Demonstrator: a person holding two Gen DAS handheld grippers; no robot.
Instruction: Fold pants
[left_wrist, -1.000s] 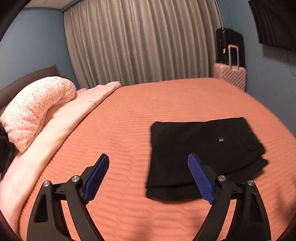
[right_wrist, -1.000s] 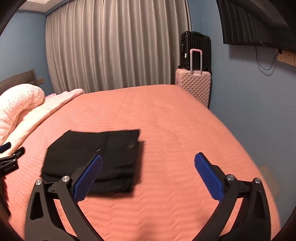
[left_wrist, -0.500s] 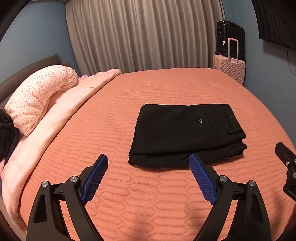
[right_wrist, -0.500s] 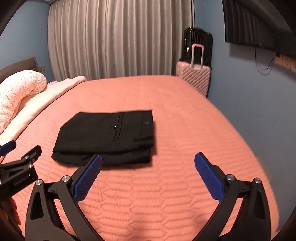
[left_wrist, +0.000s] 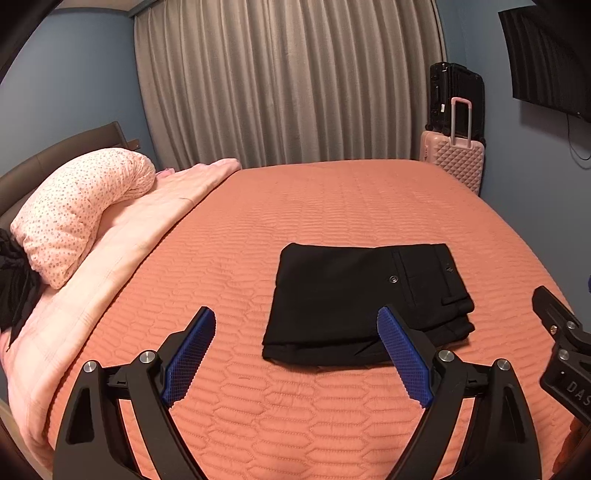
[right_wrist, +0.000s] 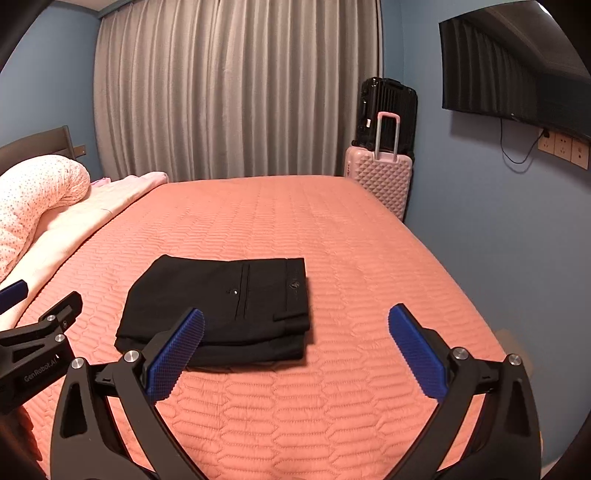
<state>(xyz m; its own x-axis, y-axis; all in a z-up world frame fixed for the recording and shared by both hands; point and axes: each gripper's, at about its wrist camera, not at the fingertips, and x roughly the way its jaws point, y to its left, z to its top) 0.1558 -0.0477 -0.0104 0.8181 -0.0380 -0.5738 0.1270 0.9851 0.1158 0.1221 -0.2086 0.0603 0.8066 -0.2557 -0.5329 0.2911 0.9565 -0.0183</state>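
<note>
The black folded pants (left_wrist: 364, 301) lie flat mid-bed on the orange quilted bedspread (left_wrist: 295, 413); left gripper (left_wrist: 295, 350) and right gripper (right_wrist: 295, 349) hover with jaws wide apart, empty.

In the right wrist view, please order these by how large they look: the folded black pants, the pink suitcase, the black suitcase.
1. Folded black pants, clearly largest, but also nearest the camera.
2. Pink suitcase.
3. Black suitcase, partly hidden behind the pink one, so this last ranking is unsure.

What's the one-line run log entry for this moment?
pants: folded, flat on bed | left gripper: open, empty | right gripper: open, empty | contact: none
</note>
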